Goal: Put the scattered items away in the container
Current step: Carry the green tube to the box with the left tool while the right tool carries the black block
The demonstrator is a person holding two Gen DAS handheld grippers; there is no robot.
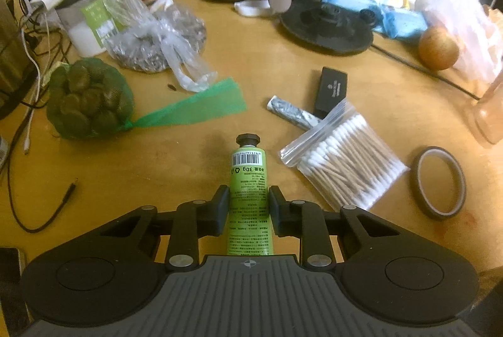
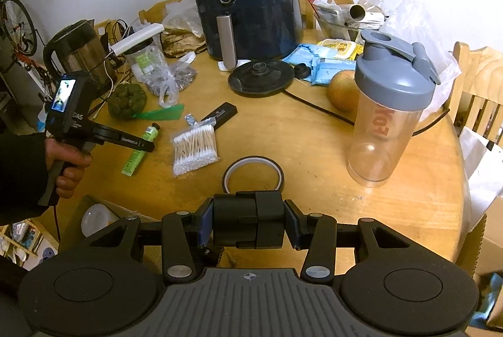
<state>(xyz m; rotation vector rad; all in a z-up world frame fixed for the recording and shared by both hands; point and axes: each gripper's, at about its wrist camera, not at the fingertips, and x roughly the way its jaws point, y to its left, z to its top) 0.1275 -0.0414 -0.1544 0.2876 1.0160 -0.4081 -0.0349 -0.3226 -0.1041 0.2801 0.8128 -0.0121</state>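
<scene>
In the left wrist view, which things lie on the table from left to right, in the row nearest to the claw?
Black cable end → green net bag → green tube, between the left claw fingers → bag of cotton swabs → tape ring.

The left gripper [image 1: 248, 205] is held low and level, its 2 fingers [image 1: 220, 208] drawn in against the sides of a green tube [image 1: 248, 179] pinched between them. In the right wrist view its handle is wrapped by the left hand [image 2: 67, 167], a dark sleeve covering the wrist. The right gripper [image 2: 248, 223] is held higher, its 2 fingers closed on a black block [image 2: 248, 223] clamped between blue pads [image 2: 206, 227].
</scene>
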